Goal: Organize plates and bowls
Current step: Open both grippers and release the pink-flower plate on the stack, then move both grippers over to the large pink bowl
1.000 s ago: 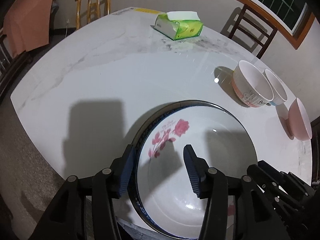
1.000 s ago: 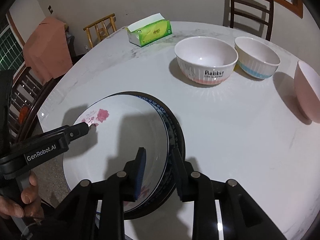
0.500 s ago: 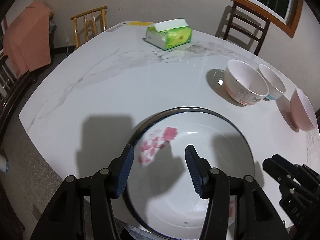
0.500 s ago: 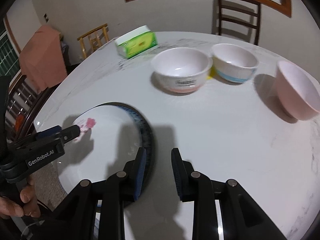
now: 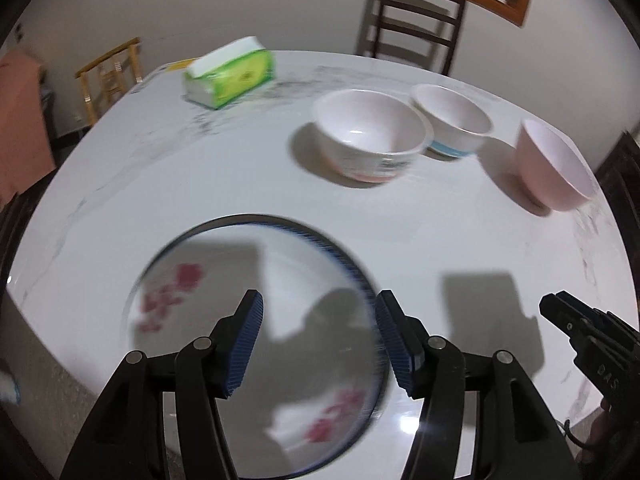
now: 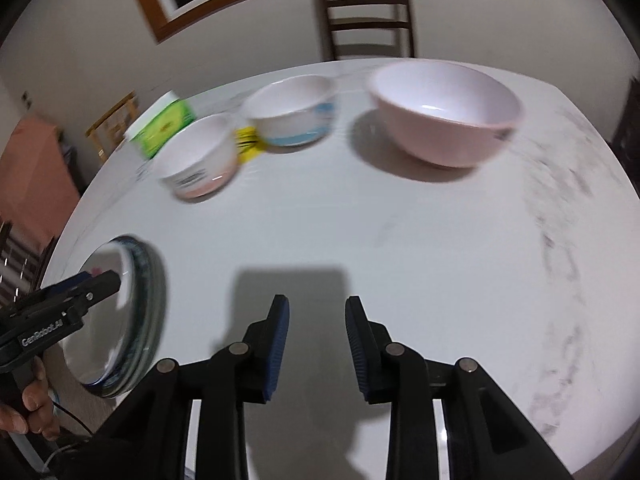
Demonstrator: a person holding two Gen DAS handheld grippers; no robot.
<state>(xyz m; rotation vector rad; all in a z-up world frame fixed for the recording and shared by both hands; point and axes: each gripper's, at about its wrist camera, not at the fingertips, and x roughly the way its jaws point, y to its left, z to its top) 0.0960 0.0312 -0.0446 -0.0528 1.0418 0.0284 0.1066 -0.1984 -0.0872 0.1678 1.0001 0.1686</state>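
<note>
Right wrist view: the right gripper (image 6: 316,340) hangs over bare tabletop (image 6: 400,240), its pads slightly parted with nothing between them. Left of it, the left gripper (image 5: 318,336) is above the stacked plates (image 5: 256,312) at the near edge; its jaws have just been opening and grasp nothing. Farther off stand three bowls: the pink bowl (image 6: 444,114) ahead and slightly right of the right gripper, the nearer hand for it, then the blue-banded bowl (image 6: 290,110) and the lettered bowl (image 6: 200,158) to the left.

Right tongs (image 6: 317,338) apart over bare table (image 6: 440,248) (nothing between); pink bowl (image 6: 444,114) beyond.
</note>
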